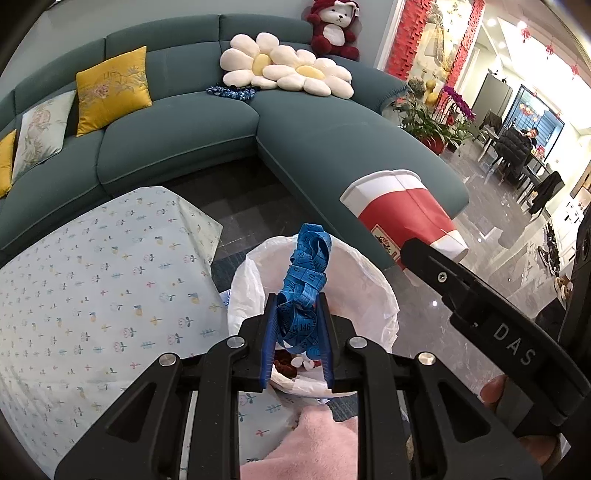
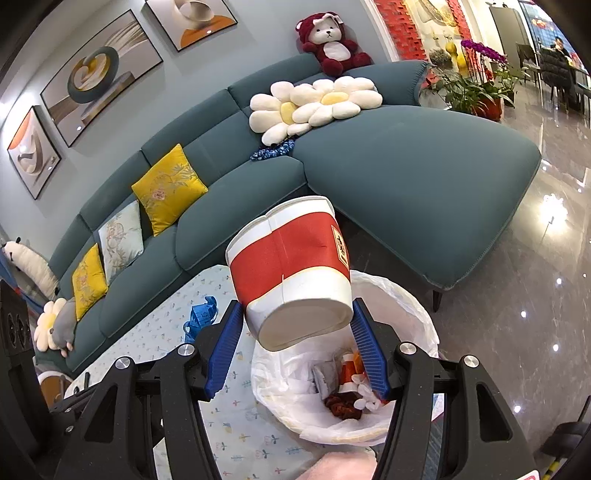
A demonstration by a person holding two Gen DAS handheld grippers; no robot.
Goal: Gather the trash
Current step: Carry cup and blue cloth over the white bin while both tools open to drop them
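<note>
My left gripper (image 1: 298,314) is shut on a bunched blue measuring tape (image 1: 306,280), which hangs over the mouth of a bin lined with a white bag (image 1: 369,295). Between the blue pads of my right gripper (image 2: 295,321) a red and white paper cup (image 2: 291,266) is clamped near its base and tilted on its side, above the same white-bagged bin (image 2: 406,314). In the left wrist view the cup (image 1: 402,214) and the right gripper's black finger (image 1: 443,273) appear to the right of the bin. Scraps of trash (image 2: 347,391) lie at the bin's bottom.
A table under a floral cloth (image 1: 92,295) stands left of the bin. A teal corner sofa (image 1: 184,140) with yellow cushions (image 1: 110,88), flower pillows (image 1: 288,70) and a plush bear (image 1: 332,29) lies behind. Shiny floor (image 2: 535,277) spreads right. Pink fabric (image 1: 310,443) sits below the gripper.
</note>
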